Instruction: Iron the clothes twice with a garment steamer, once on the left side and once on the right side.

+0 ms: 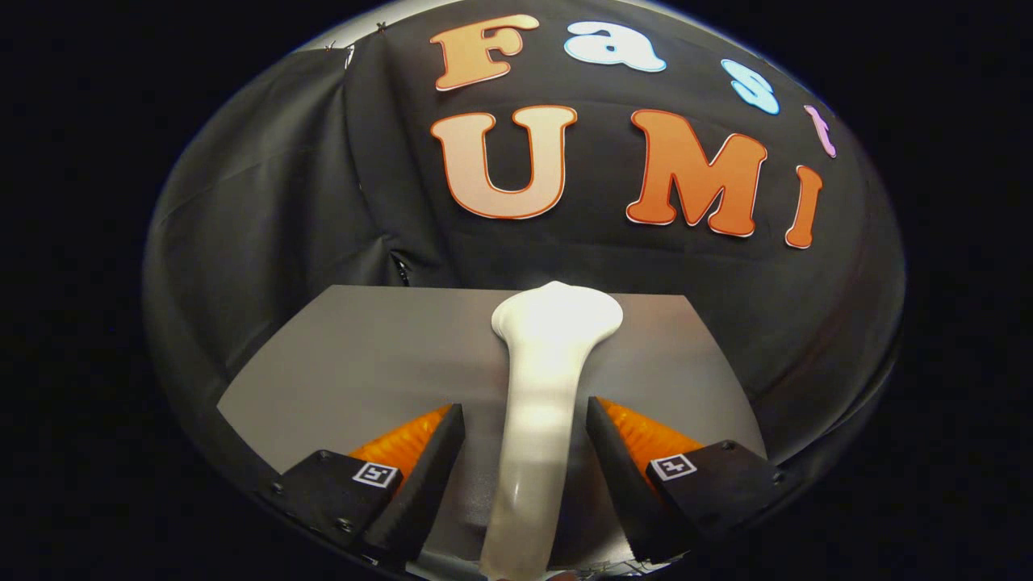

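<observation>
**A:** Here's the picture — the garment steamer (542,403) lies lengthwise on the grey counter (363,347), its white handle running straight up the lane between the fingers, its wide head out beyond their tips near the counter's far rim.

**B:** And the gripper (524,415)?

**A:** Fingers spread, one on each side of the handle, with a visible gap on both sides. Neither pad is pressing on it, so nothing is clamped.

**B:** Why straddle the handle like that?

**A:** My read — it's the sensible grip point. The handle is the narrow part, it fits between the fingers, and lining the fingers up along its length means a squeeze would catch it squarely rather than skewed. The head is too broad to hold.

**B:** Is the steamer resting or lifted?

**A:** It looks to be lying on the counter, though the near end of the handle runs under the gripper and I can't see how it sits there.

**B:** Any clothes to iron?

**A:** No garment that I can make out. Behind the counter there's just the black cloth wall (266,210). I'd judge neither the left pass nor the right has started.
</observation>
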The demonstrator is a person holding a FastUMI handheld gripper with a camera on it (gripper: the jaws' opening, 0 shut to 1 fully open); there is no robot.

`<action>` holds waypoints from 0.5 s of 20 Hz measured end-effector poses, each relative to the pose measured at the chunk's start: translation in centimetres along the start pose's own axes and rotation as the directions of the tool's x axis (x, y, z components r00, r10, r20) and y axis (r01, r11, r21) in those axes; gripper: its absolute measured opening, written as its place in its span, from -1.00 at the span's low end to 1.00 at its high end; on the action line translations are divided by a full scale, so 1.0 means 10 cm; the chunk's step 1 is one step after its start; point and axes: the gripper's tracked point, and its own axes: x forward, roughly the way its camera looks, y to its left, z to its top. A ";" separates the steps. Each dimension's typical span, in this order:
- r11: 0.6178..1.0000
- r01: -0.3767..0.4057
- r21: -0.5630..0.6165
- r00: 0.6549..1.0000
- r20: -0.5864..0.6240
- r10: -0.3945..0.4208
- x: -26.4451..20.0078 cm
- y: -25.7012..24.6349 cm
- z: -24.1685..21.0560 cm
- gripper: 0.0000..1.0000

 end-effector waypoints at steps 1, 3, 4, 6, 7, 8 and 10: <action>1.000 -0.001 -0.003 1.000 -0.013 0.001 0.03 0.00 -0.05 0.95; 1.000 -0.030 -0.005 0.999 0.010 0.030 0.05 0.05 -0.02 0.85; 0.999 -0.035 -0.001 0.999 0.015 0.035 0.03 0.05 -0.03 0.68; 0.999 -0.051 0.015 0.999 0.006 0.051 0.03 0.03 -0.05 0.30; 0.998 -0.053 0.043 0.999 0.015 0.052 0.09 0.04 -0.02 0.10; 0.997 -0.059 0.058 0.998 0.011 0.058 0.05 0.02 -0.03 -0.09; 0.996 -0.074 0.054 0.997 0.013 0.073 0.03 0.04 -0.02 -0.16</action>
